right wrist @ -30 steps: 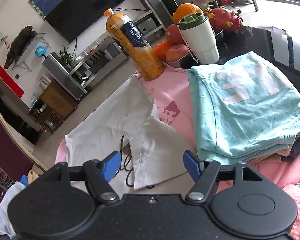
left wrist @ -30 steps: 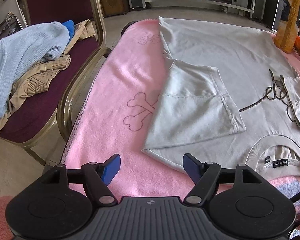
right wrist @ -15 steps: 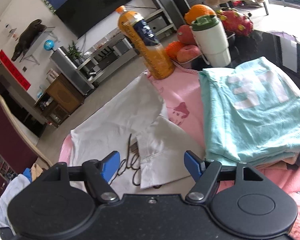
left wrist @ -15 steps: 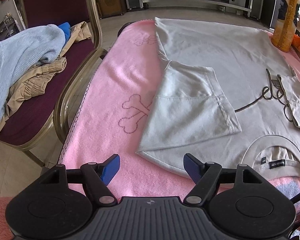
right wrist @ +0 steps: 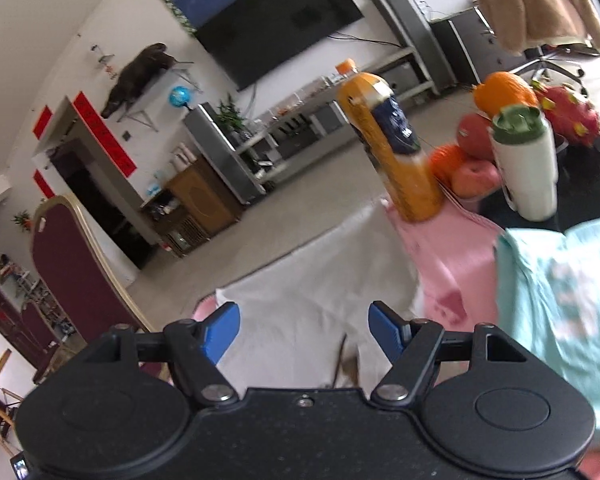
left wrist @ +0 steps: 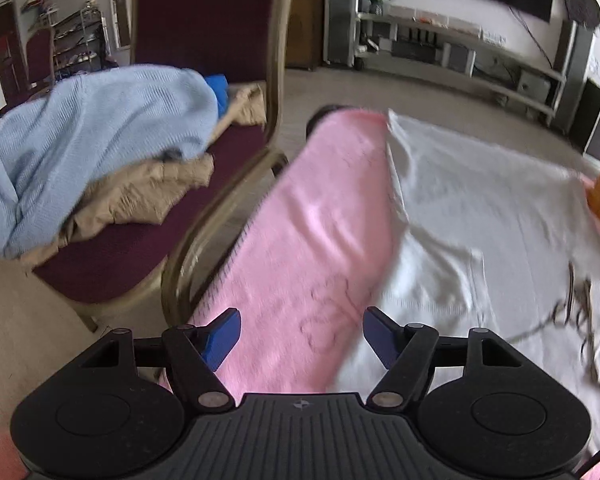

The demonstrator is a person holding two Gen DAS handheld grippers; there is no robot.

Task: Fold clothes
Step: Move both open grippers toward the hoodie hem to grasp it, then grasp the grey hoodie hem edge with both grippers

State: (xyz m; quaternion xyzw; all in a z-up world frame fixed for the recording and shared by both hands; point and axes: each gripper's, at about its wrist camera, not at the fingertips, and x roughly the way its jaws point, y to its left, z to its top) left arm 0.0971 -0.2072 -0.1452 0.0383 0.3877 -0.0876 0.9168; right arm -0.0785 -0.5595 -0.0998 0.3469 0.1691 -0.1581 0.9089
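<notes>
A pale grey T-shirt (left wrist: 480, 216) lies spread on a pink towel (left wrist: 320, 232), one sleeve folded in over the body and dark drawstrings (left wrist: 576, 300) on its right part. My left gripper (left wrist: 300, 336) hangs open above the towel's near left part, beside the shirt's left edge, with nothing between its blue fingers. In the right wrist view the same shirt (right wrist: 312, 292) reaches away from my open, empty right gripper (right wrist: 304, 330). A folded mint-green garment (right wrist: 560, 288) tops a pile at the right.
A maroon chair (left wrist: 140, 240) left of the table holds a light blue sweater (left wrist: 84, 152) and tan clothes (left wrist: 140, 192). An orange juice bottle (right wrist: 388, 144), a white tumbler (right wrist: 528, 168) and fruit (right wrist: 472, 160) stand at the far right of the table.
Both cameras have tilted up and forward with blur. The left gripper has shifted left over the pink towel. The right gripper has moved over the shirt toward the bottle. Both stay open.
</notes>
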